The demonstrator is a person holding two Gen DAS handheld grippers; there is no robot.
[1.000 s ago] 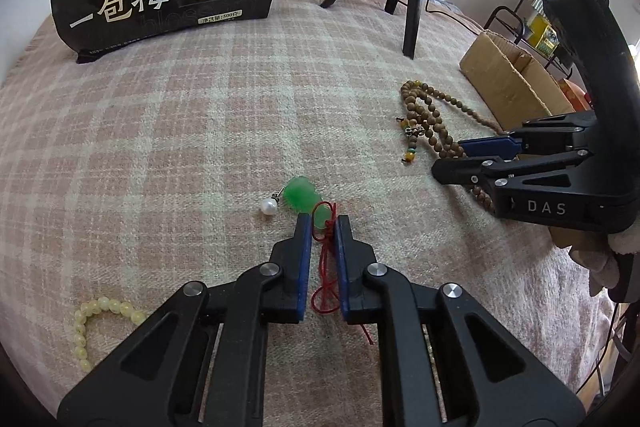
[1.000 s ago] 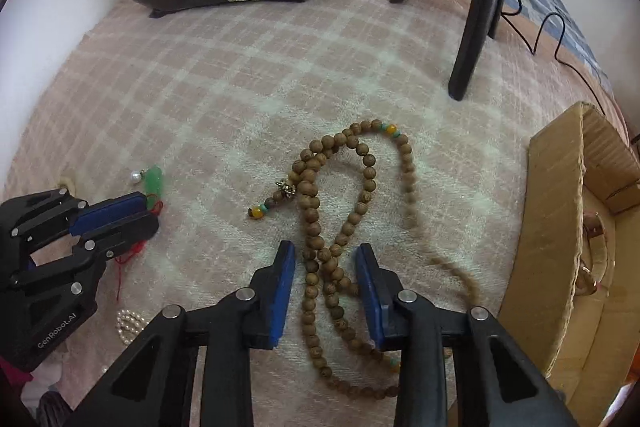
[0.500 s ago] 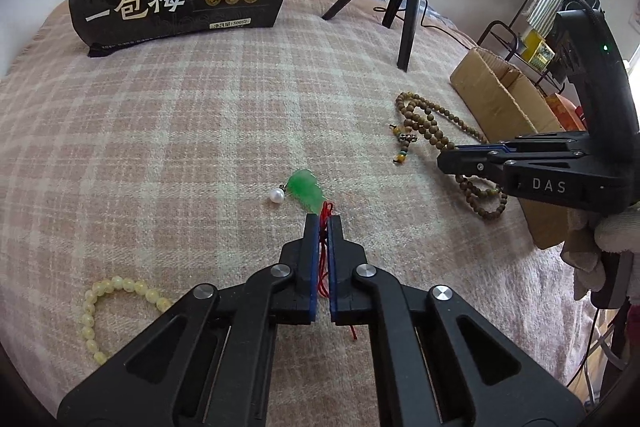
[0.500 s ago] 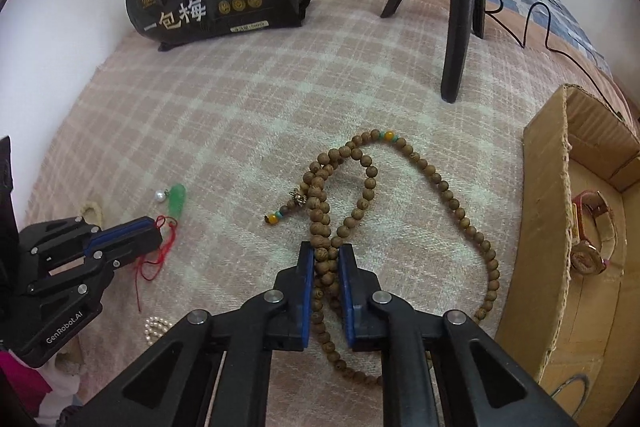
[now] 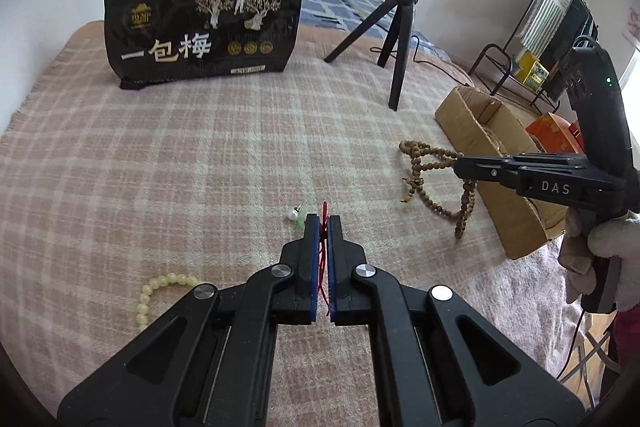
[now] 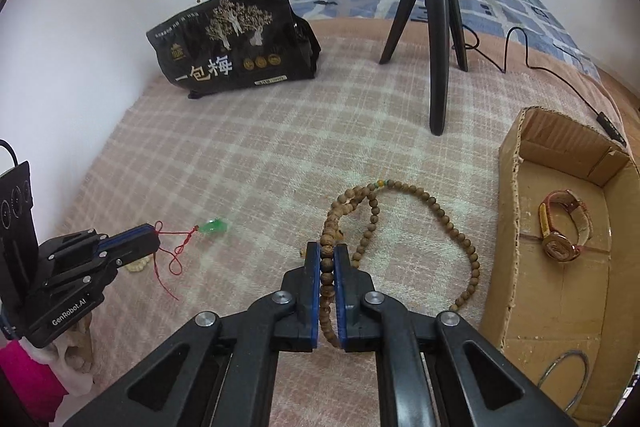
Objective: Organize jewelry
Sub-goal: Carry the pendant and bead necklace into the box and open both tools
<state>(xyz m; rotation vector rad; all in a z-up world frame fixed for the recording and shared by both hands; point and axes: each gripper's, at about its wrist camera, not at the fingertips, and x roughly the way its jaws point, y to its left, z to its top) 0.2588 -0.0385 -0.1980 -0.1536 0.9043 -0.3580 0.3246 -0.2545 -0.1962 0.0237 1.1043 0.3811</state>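
Observation:
My left gripper (image 5: 323, 223) is shut on the red cord (image 6: 176, 255) of a green pendant (image 6: 214, 226). In the right wrist view the cord runs from the left gripper (image 6: 154, 233) to the pendant, just over the checked blanket. From the left wrist camera the pendant is mostly hidden behind a finger, with its small pearl (image 5: 292, 215) showing. My right gripper (image 6: 327, 249) is shut on a long wooden bead necklace (image 6: 432, 205). The bead loops (image 5: 424, 163) hang from it beside the cardboard box (image 6: 516, 227).
The open box holds a watch (image 6: 560, 231) and a thin metal ring (image 6: 568, 367). A pale yellow bead bracelet (image 5: 160, 287) lies on the blanket at the near left. At the back stand a black printed bag (image 5: 200, 31) and a ring-light tripod (image 5: 400, 39).
Both grippers closed, the left on the red cord and the right on the wooden beads. Both then rose, pulling the cord taut and lifting part of the bead necklace.

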